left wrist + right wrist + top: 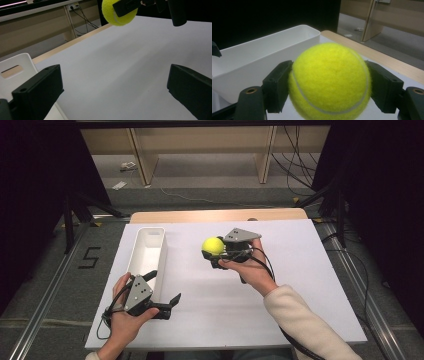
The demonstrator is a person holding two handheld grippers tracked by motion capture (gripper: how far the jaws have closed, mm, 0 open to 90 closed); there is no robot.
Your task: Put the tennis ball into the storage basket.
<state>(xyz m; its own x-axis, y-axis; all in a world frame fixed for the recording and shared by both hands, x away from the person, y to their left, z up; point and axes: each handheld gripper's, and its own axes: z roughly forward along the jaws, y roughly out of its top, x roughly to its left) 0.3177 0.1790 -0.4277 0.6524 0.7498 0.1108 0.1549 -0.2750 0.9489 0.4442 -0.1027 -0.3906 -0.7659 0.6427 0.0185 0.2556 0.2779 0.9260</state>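
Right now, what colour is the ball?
Bright yellow-green, with a pale curved seam; the ball shows best in the right gripper view.

Tennis ball: bright yellow-green felt with a thin pale grey curved seam line. Tray: plain white, no pattern. Bench: white top surface with a light wood-coloured strip along the far edge. Right claw: black jaws, brass-coloured screw inserts. Left claw: black jaws, grey top plate. Sleeve: cream.

Ball held right of the bin.
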